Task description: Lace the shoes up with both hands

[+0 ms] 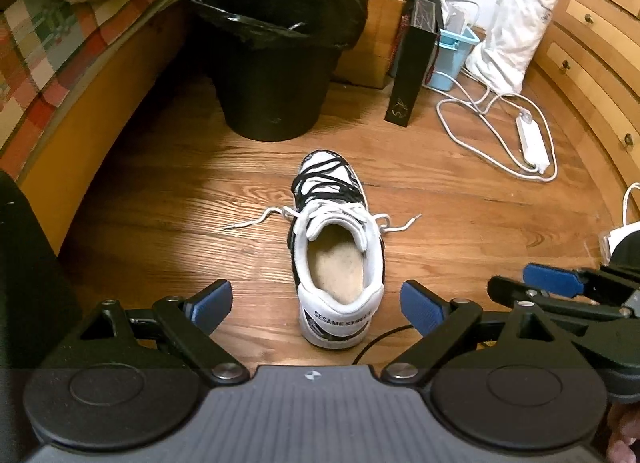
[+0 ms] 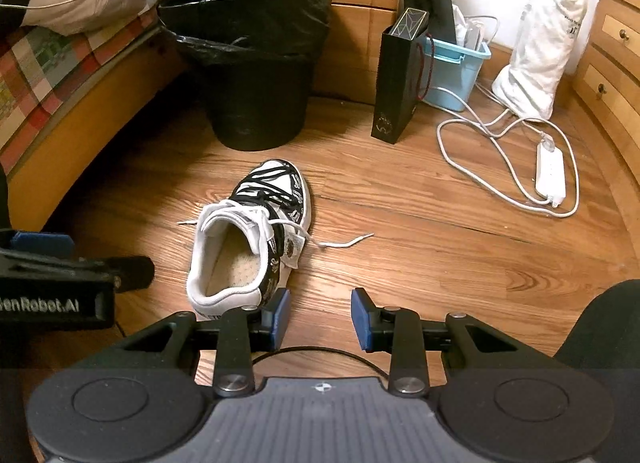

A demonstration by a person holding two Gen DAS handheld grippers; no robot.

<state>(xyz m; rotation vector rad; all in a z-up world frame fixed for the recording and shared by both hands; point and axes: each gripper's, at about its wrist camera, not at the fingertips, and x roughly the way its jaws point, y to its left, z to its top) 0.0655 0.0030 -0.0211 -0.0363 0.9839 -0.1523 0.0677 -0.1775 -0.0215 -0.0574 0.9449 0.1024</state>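
My left wrist camera looks steeply down along its fingers at the wooden plank floor (image 1: 460,247), squarely behind the heel of the black-and-white sneaker (image 1: 340,259). My right wrist camera sits just beside it, seeing that sneaker (image 2: 252,239) obliquely. Both share the black lined bin (image 1: 276,43) and white power strip (image 2: 552,171) beyond.

The floor (image 1: 440,223) is laid in glossy varnished wood with clear grain. The shoe (image 1: 338,259) is made of smooth white leather-like material (real or synthetic cannot be told), with woven cloth laces (image 1: 256,219). The bin (image 2: 256,63) is lined with crinkled shiny plastic film. Textured blue pads (image 2: 280,313) are fitted on matt black plastic gripper arms.
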